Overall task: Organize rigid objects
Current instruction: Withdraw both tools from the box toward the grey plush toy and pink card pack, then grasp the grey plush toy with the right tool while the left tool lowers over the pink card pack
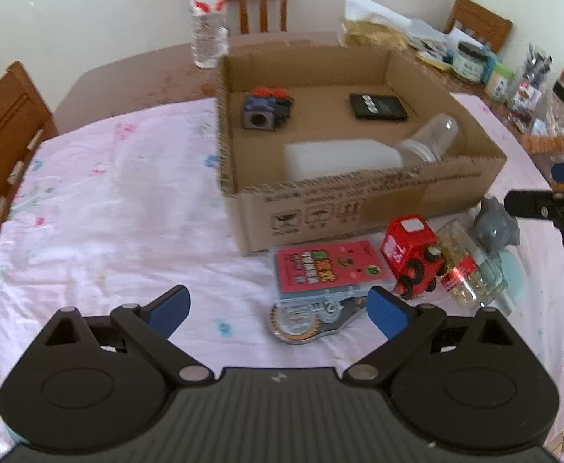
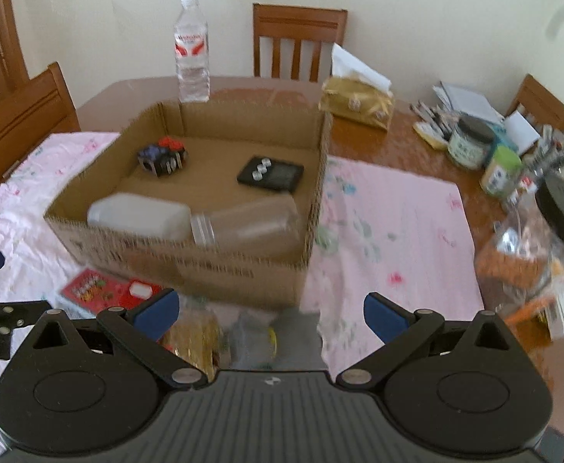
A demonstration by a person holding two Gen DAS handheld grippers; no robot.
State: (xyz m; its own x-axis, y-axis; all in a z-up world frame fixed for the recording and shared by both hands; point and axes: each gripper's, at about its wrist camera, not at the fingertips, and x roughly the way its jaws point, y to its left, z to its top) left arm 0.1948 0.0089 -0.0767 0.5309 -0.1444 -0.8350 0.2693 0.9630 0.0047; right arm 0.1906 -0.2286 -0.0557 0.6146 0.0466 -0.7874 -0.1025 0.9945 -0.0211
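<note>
An open cardboard box (image 1: 359, 208) (image 2: 189, 266) stands on the pink cloth. In it lie a small dark toy block (image 1: 266, 110), a black flat device (image 1: 377, 106), a white plastic container (image 1: 340, 160) and a clear jar (image 1: 432, 139). In front of the box lie a red card case (image 1: 330, 270), a red toy train (image 1: 413, 254), a clear jar of yellow bits (image 1: 467, 270), a grey toy (image 1: 496, 225) and a tape measure (image 1: 313, 318). My left gripper (image 1: 278, 310) is open and empty above the cloth, near the tape measure. My right gripper (image 2: 270, 314) is open and empty above the grey toy (image 2: 293, 332).
A water bottle (image 1: 206, 15) stands behind the box. A tissue pack (image 2: 355, 102), jars (image 2: 471, 141) and bags (image 2: 529, 254) crowd the table's right side. Wooden chairs (image 2: 299, 40) surround the table. The right gripper shows at the edge of the left wrist view (image 1: 552, 200).
</note>
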